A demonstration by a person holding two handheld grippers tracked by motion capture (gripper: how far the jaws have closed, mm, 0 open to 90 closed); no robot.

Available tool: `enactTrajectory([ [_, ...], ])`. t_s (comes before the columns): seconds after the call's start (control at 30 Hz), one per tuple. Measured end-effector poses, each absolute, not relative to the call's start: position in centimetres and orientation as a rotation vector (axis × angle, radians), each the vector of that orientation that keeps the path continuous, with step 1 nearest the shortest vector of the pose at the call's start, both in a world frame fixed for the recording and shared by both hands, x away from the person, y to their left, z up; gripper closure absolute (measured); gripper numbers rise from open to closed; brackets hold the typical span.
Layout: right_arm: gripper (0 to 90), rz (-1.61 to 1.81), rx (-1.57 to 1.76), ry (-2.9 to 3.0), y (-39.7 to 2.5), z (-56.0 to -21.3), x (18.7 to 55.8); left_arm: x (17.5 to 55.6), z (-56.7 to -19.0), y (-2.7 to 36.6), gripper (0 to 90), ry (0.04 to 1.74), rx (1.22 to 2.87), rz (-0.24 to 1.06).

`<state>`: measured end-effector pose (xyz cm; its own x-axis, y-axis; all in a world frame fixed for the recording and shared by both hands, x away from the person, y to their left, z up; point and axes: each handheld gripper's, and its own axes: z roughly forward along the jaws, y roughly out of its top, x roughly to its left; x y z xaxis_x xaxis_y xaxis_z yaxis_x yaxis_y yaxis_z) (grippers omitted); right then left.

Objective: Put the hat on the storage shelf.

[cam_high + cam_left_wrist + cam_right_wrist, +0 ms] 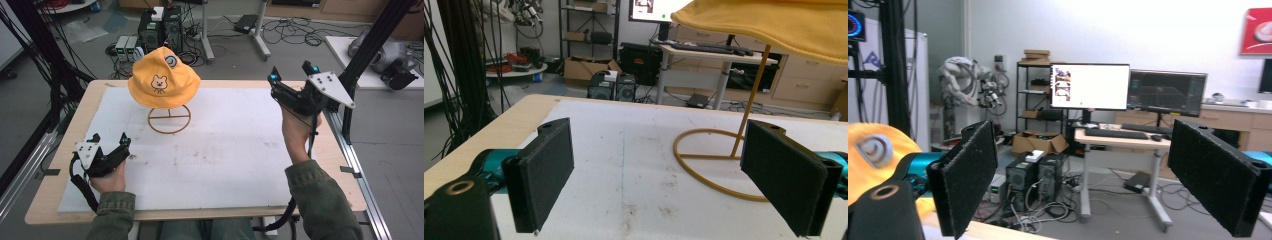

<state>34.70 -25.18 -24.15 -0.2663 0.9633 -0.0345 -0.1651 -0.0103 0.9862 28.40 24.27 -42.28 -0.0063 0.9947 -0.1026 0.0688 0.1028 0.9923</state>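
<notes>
A yellow bucket hat (163, 78) with a bear face sits on a wire stand (169, 119) at the back middle of the white mat (225, 155). My left gripper (109, 140) rests low at the mat's front left, open, nothing between its jaws. In the left gripper view the hat's brim (769, 25) hangs above the stand's ring (709, 160), ahead and to the right of the open gripper (674, 180). My right gripper (291, 73) is raised at the table's right back, open and empty. Its own view has the hat (873, 155) at the left edge, beside the open gripper (1083, 175).
The mat lies on a wooden table (60, 150) with black frame rails (350, 145) along both sides. Beyond the table stand computer towers (160, 25), cables, and a desk with monitors (1090, 86).
</notes>
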Motion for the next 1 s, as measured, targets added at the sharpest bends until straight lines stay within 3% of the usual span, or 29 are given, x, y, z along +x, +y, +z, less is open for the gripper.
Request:
enactTrajectory([
  [0.23,12.3,1.471,0.969,1.242,-28.3,-27.4,32.2,28.4,-42.3,24.3,14.1,1.315,1.179,1.114],
  [0.33,12.3,1.449,0.994,1.242,-29.3,-30.3,31.2,28.4,-42.4,24.4,14.1,1.324,1.180,1.115],
  [0.73,12.4,1.348,1.187,1.383,-29.5,-39.7,31.4,28.6,-42.6,24.5,14.1,1.330,1.194,1.127],
  [1.0,12.4,1.302,1.252,1.450,-29.0,-40.1,31.4,28.6,-42.7,24.5,14.1,1.336,1.197,1.143],
])
